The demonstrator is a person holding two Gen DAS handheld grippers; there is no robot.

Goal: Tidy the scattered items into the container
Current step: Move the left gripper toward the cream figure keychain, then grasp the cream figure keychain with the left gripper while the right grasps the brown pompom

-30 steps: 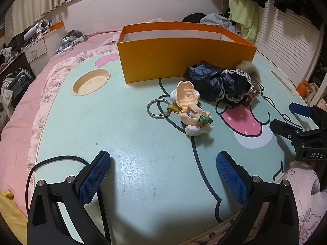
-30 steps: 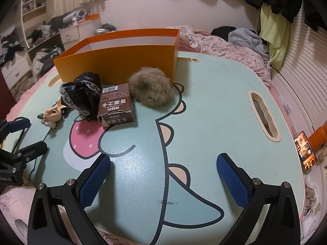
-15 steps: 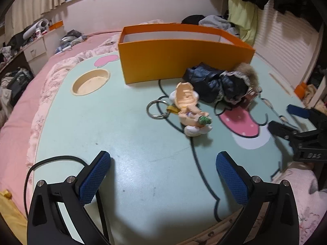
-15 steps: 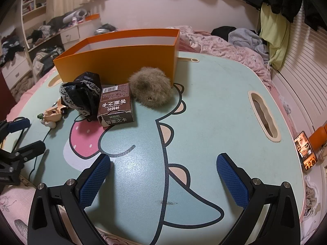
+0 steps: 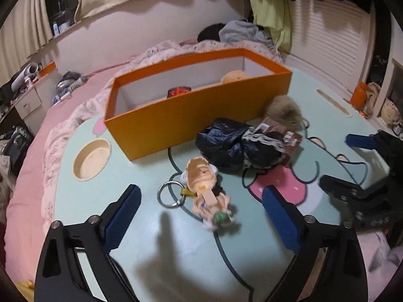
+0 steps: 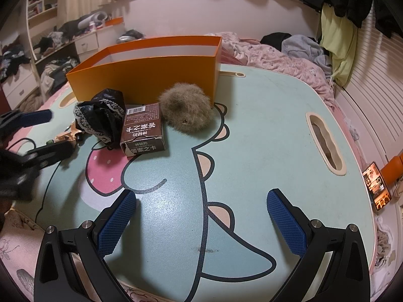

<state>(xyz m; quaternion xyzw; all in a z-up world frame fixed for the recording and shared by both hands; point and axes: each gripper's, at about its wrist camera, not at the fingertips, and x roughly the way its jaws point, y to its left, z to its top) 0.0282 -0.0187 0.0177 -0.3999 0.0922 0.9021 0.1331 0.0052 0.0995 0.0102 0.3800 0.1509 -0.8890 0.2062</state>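
A doll keychain with a metal ring lies on the cartoon table. My left gripper hovers over it with its jaws closing. The doll sits between the blue pads, untouched. Behind it are a black lacy bundle, a brown carton and a furry ball. They lie in front of the orange box, which holds a red-black item and a beige one. My right gripper stands open over bare table.
A round cup recess is sunk into the table left of the box. A slot handle is cut near the right edge, with a lit phone beyond it. Pink bedding surrounds the table.
My left gripper has risen and moved forward over the doll keychain, and its jaws have narrowed. The box's inside has come into view. The right gripper has stayed still.
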